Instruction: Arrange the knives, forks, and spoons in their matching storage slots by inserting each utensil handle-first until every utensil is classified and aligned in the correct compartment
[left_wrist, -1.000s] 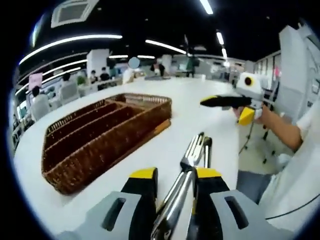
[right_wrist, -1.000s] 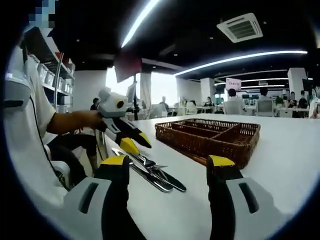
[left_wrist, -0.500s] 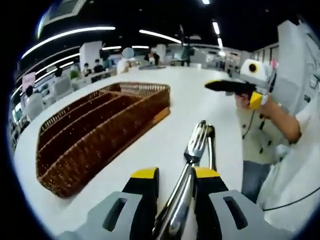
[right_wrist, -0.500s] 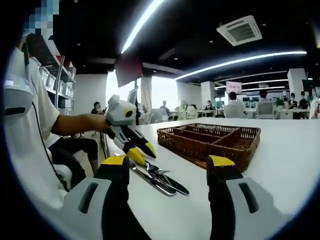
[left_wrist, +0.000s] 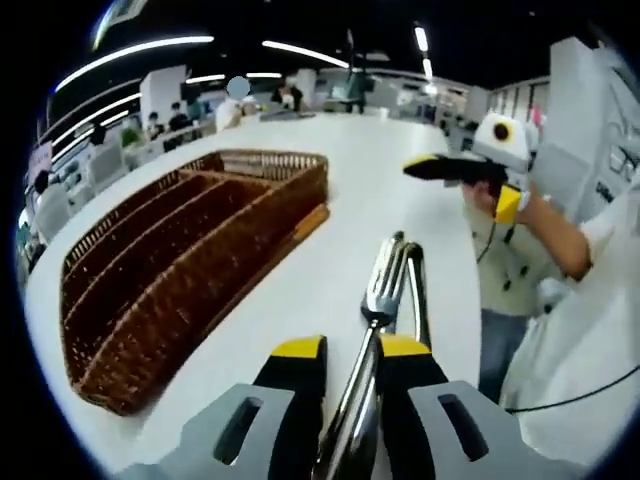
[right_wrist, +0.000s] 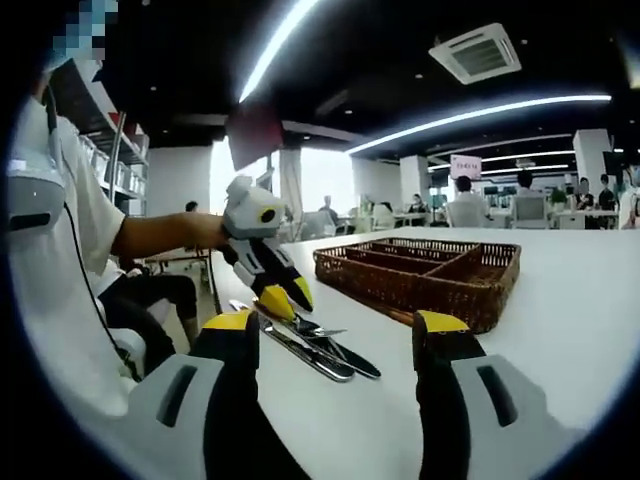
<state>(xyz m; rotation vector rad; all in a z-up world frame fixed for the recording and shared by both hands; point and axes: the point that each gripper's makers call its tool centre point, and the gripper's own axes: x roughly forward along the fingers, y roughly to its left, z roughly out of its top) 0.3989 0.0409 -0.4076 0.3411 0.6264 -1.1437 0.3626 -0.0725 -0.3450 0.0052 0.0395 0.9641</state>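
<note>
A brown wicker cutlery tray (left_wrist: 205, 305) with several long slots lies on the white table (left_wrist: 370, 200); it also sits ahead in the right gripper view (right_wrist: 425, 285). A steel fork (left_wrist: 380, 295) lies on the table with more cutlery (left_wrist: 416, 290) beside it. My left gripper (left_wrist: 352, 347) is shut on the fork's handle, tines pointing away. In the right gripper view, the left gripper (right_wrist: 281, 299) has its tips down on the cutlery pile (right_wrist: 320, 348). My right gripper (right_wrist: 338, 332) hangs open above the table, nothing between its jaws, and appears at the far right (left_wrist: 420, 168).
A person in a white shirt (right_wrist: 60, 250) stands at the table's edge, holding both grippers. Bare white tabletop stretches beyond the tray. Desks, chairs and seated people (right_wrist: 465, 205) fill the background.
The left gripper has pushed forward and lower along the fork handle, its jaws drawing closer together. In the right gripper view it has shifted right onto the cutlery. The right gripper stays open.
</note>
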